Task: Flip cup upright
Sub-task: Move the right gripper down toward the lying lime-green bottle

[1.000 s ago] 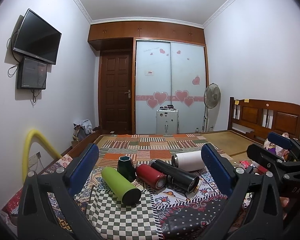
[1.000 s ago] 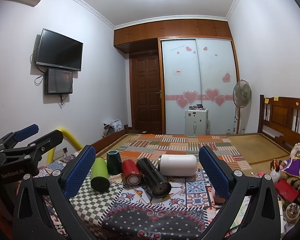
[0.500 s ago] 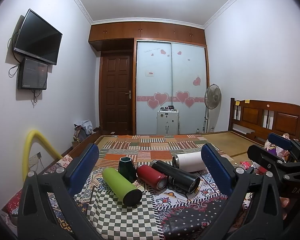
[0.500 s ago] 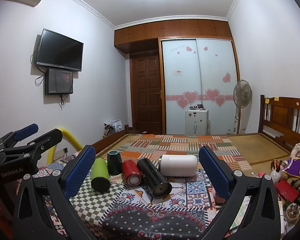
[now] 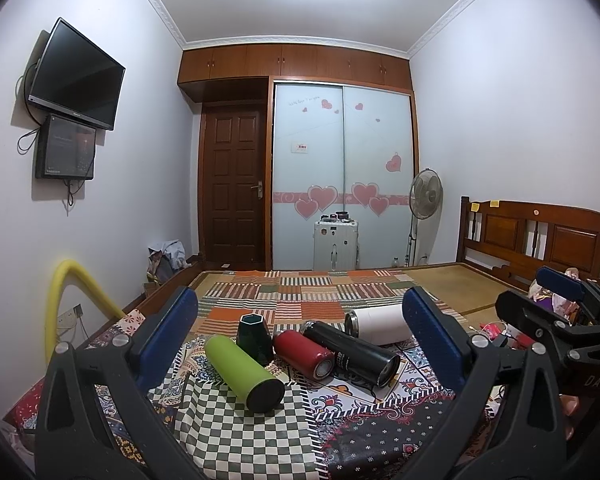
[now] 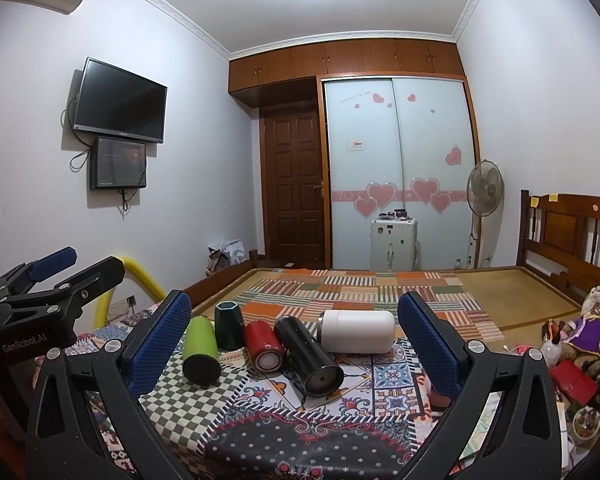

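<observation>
Several cups rest on a patchwork cloth. A lime green cup (image 5: pixel 242 368) (image 6: pixel 201 350), a red cup (image 5: pixel 302 354) (image 6: pixel 264 344), a black cup (image 5: pixel 352 354) (image 6: pixel 308 358) and a white cup (image 5: pixel 380 325) (image 6: pixel 358 330) lie on their sides. A dark green faceted cup (image 5: pixel 255 338) (image 6: pixel 229 330) stands among them. My left gripper (image 5: pixel 300 342) is open and empty, short of the cups. My right gripper (image 6: pixel 294 344) is open and empty too. Each gripper shows at the edge of the other's view, the right one (image 5: pixel 556 312) and the left one (image 6: pixel 56 280).
The cloth (image 5: pixel 260 432) covers a bed with a wooden headboard (image 5: pixel 540 236) at right. Toys and small clutter (image 6: pixel 572 344) lie at the right edge. A yellow foam tube (image 5: pixel 66 292) arches at left. A suitcase (image 5: pixel 335 244) and fan (image 5: pixel 424 196) stand far back.
Almost nothing has changed. Both grippers stay open and hover in place with only a slight drift of view. The cups have not moved.
</observation>
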Tool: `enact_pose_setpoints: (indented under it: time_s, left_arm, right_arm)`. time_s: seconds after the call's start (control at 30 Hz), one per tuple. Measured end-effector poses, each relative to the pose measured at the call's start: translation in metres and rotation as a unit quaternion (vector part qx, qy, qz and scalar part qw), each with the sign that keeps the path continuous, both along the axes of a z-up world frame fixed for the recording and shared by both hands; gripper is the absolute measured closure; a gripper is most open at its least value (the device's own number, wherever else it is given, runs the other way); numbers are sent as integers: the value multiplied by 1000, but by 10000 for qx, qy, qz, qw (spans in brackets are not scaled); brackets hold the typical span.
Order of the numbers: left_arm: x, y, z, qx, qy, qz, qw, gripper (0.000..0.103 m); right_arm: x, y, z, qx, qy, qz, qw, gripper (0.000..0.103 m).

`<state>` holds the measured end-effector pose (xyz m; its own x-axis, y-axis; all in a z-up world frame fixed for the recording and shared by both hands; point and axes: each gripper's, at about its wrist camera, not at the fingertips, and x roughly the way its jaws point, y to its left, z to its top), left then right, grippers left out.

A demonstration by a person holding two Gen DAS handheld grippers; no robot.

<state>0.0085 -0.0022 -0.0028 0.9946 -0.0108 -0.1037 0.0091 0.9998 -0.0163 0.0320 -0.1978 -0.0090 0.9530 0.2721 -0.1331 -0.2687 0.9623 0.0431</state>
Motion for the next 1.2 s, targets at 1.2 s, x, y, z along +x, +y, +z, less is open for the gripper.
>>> enact_pose_setpoints:
  time_s: [1.2]
  left_arm:
    - [59, 134, -77, -246, 1145, 1127, 9867, 0]
  right_arm:
    - [169, 154, -63, -1485, 2175, 1741, 9488, 0]
